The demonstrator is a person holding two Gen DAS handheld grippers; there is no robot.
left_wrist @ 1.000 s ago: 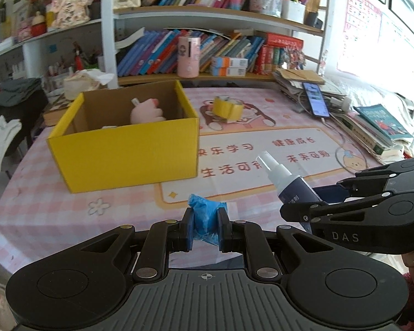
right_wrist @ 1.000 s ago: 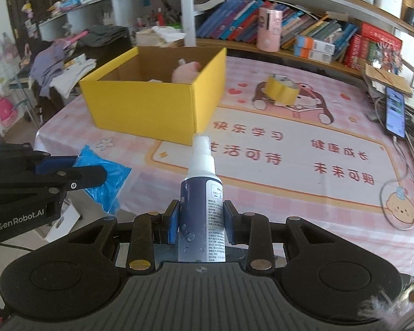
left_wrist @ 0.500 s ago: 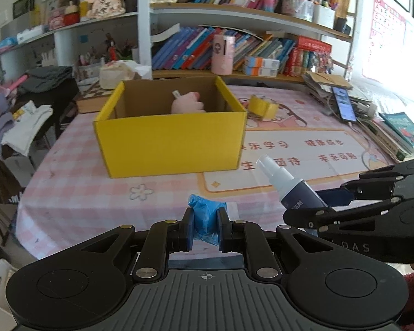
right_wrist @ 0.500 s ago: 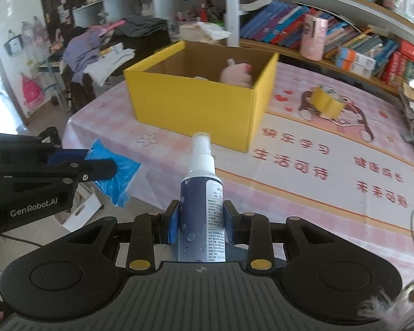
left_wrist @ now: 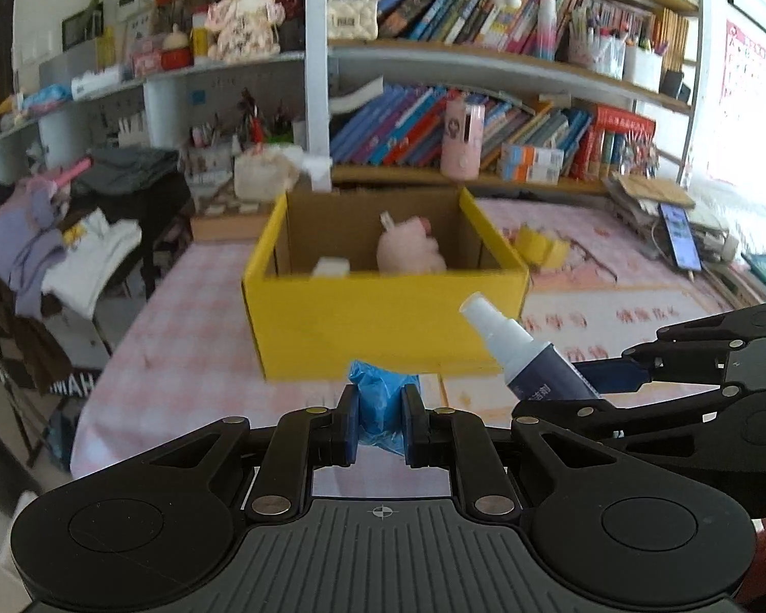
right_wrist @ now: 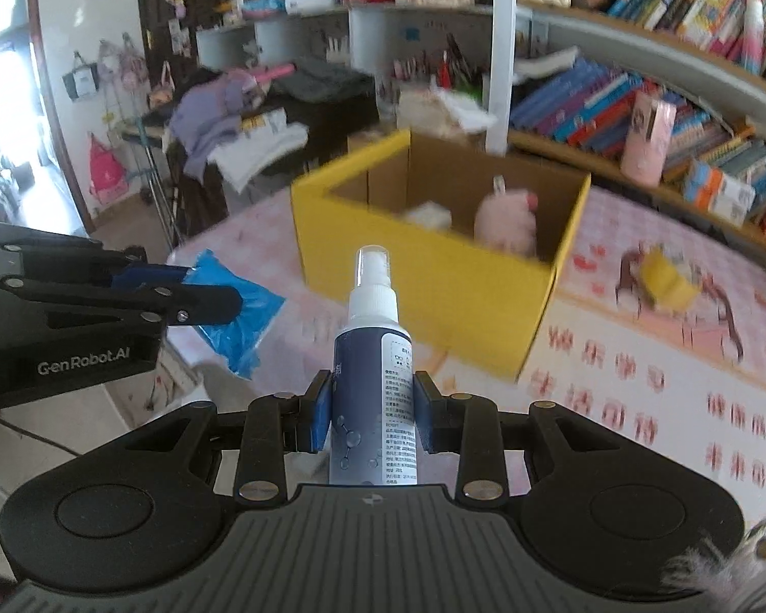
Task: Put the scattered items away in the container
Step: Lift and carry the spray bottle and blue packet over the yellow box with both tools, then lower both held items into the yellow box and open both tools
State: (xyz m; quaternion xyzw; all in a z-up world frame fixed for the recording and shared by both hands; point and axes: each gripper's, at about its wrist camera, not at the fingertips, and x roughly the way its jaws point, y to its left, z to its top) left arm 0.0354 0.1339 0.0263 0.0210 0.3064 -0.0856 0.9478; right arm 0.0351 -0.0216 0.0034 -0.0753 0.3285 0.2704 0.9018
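**2 grippers loaded, yellow box ahead**

The landmark is the open yellow cardboard box [left_wrist: 383, 316], which stands on a table covered with a pink checked cloth [left_wrist: 189, 357].

Left of the box and nearer the camera in the right wrist view, the left gripper [right_wrist: 214, 296] is clamped on a crumpled blue plastic bag [right_wrist: 240, 316]. Its pads are drawn nearly together with the bag squeezed between them and bulging out past the tips. In the left wrist view the same bag [left_wrist: 380, 408] sits just below the box's front wall, off the table.

Inside the box lie 2 things: a small white item [left_wrist: 330, 267] toward the left and a pink plush toy [left_wrist: 408, 250] toward the right, both against the brown inner walls.

In front of the box's right half, the right gripper [right_wrist: 373, 408] is closed on a dark blue spray bottle [right_wrist: 373, 383] with a white label and a white pump top. The pads press its 2 sides and the bottle stands upright between them. From the left wrist view the bottle [left_wrist: 531, 357] leans with its nozzle toward the box's front right corner.

Right of the box and beyond it, a yellow tape roll [left_wrist: 539, 250] rests on the printed table mat [right_wrist: 638, 373].
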